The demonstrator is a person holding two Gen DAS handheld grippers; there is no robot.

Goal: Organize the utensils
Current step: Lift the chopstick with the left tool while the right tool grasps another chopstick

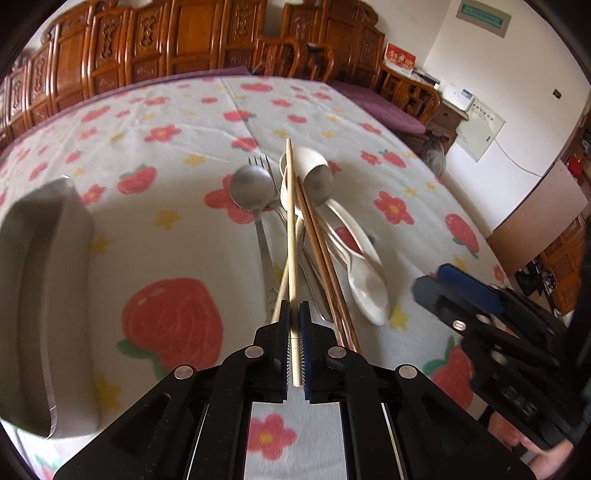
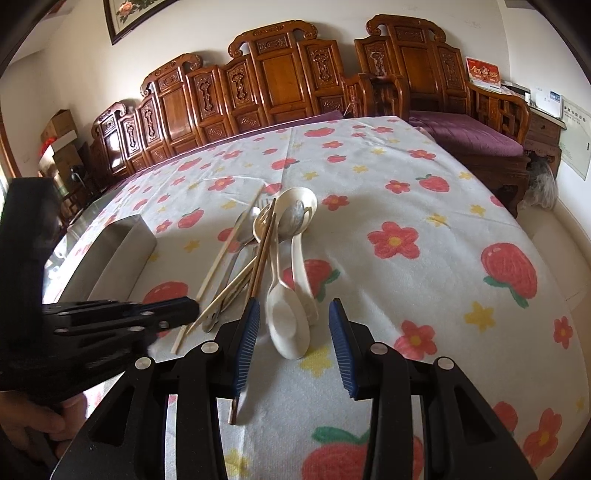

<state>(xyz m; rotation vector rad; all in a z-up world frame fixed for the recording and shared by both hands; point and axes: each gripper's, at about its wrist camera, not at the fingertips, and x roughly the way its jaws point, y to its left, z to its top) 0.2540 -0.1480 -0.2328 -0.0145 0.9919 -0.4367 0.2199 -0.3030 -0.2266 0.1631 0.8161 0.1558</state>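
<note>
No text, brand or number could be read with certainty in either view. Gold characters were carried on a red card (image 1: 399, 59) propped on the wooden furniture at the back, seen also in the right wrist view (image 2: 482, 72), but they were too blurred to be made out. Lines of small print were borne by a pale sheet (image 1: 479, 127) fixed to the wall, and by a green panel (image 1: 482, 16) set high on the wall; none of it was legible. Blue marking was shown on a white box (image 1: 458, 95) beside the red card, and it could not be deciphered either.
</note>
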